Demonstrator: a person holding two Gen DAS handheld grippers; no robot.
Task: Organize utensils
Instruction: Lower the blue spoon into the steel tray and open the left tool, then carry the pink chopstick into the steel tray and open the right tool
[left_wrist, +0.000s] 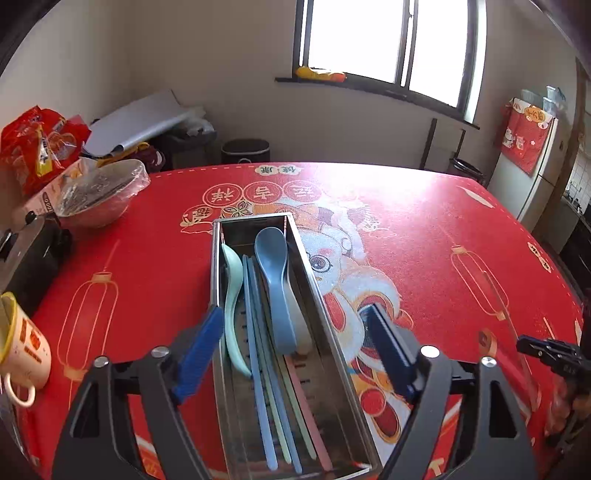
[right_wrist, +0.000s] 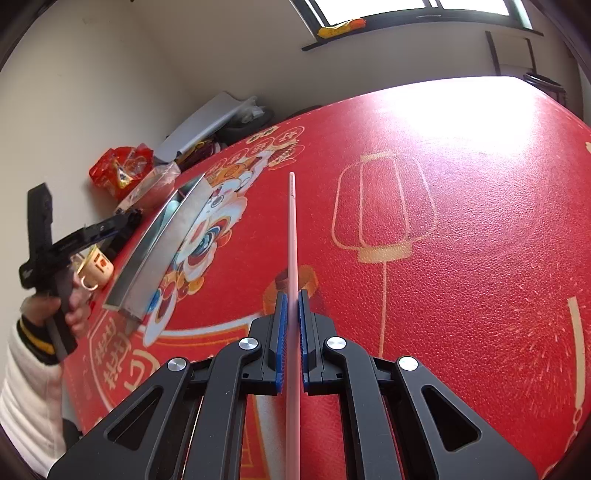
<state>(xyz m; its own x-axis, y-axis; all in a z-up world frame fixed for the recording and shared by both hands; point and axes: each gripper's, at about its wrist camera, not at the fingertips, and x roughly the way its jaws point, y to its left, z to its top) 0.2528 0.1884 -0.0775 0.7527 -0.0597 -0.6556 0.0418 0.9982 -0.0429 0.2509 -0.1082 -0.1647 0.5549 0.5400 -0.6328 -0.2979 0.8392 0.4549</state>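
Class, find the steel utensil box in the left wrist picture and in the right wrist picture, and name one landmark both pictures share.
Left wrist view: the steel utensil box runs up the centre, between the open fingers of the left gripper.
Right wrist view: the box lies at left, slanted, on the red tablecloth.
Shared landmark: the yellow-rimmed mug, left of the box.

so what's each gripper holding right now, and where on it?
Right gripper is shut on a pink chopstick, gripped partway along its shaft. Left gripper is open over the steel box, holding nothing.
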